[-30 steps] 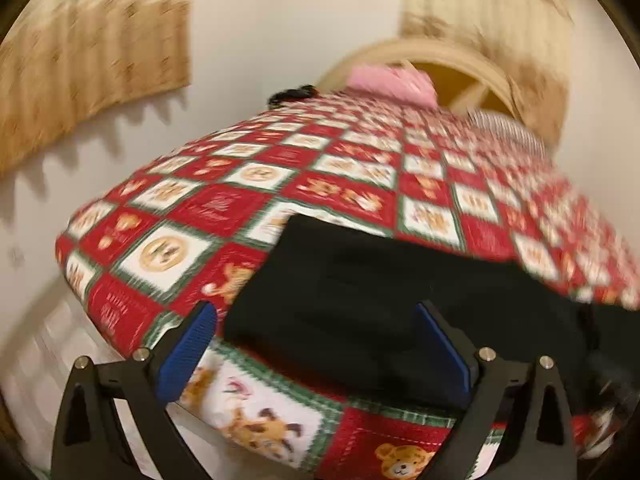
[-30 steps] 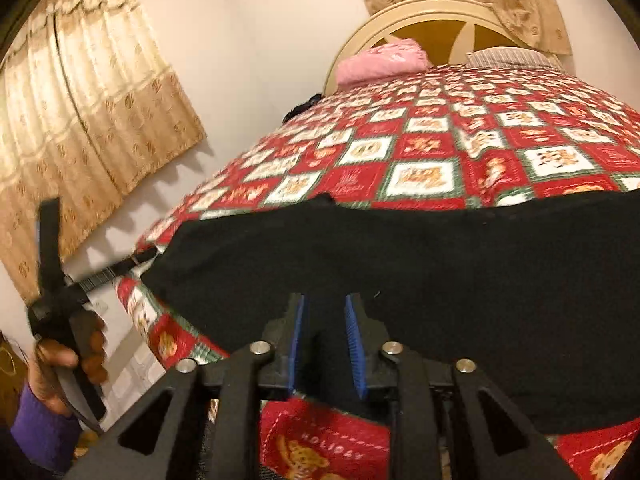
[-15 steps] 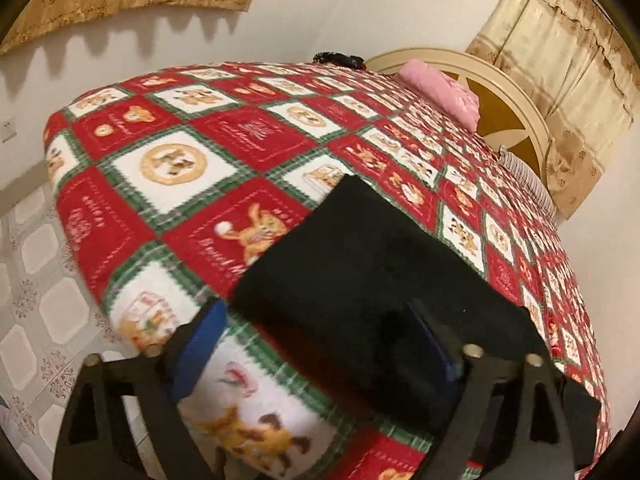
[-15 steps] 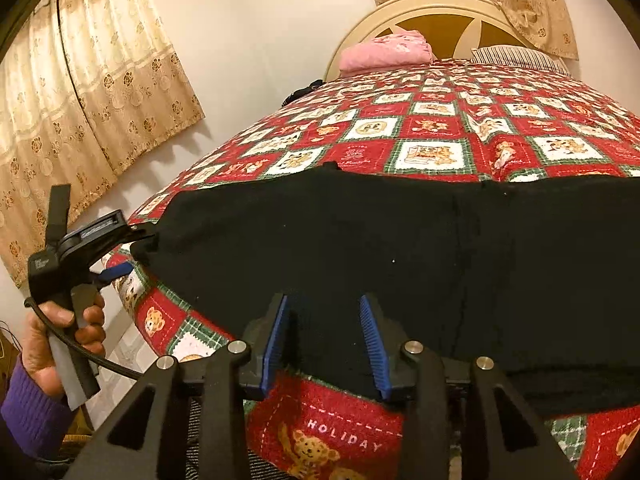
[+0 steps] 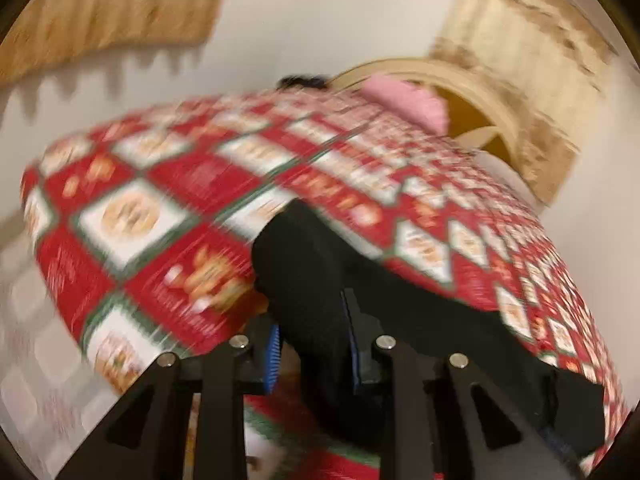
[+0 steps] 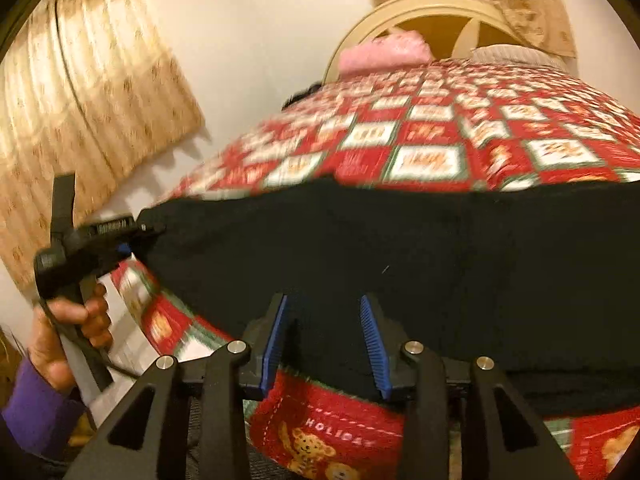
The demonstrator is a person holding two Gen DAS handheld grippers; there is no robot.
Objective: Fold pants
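Note:
Black pants [image 6: 400, 240] lie spread along the near edge of a bed with a red patchwork quilt [image 6: 420, 136]. In the blurred left wrist view my left gripper [image 5: 314, 344] is shut on the left end of the pants [image 5: 312, 280], with cloth bunched between the blue pads. The same gripper [image 6: 136, 236] shows in the right wrist view, pinching the pants' left corner. My right gripper [image 6: 324, 344] is open, its blue pads standing on either side of the pants' near edge.
A pink pillow [image 6: 384, 54] and a cream headboard [image 6: 432, 8] are at the far end of the bed. Curtains [image 6: 80, 92] hang on the left wall. A dark object [image 5: 300, 80] lies near the bed's far left corner. Tiled floor [image 5: 28, 340] is below the bed edge.
My left gripper has closed on the pants' left end. My right gripper has opened from nearly shut to wide, staying at the near edge. Both views are now blurred by motion.

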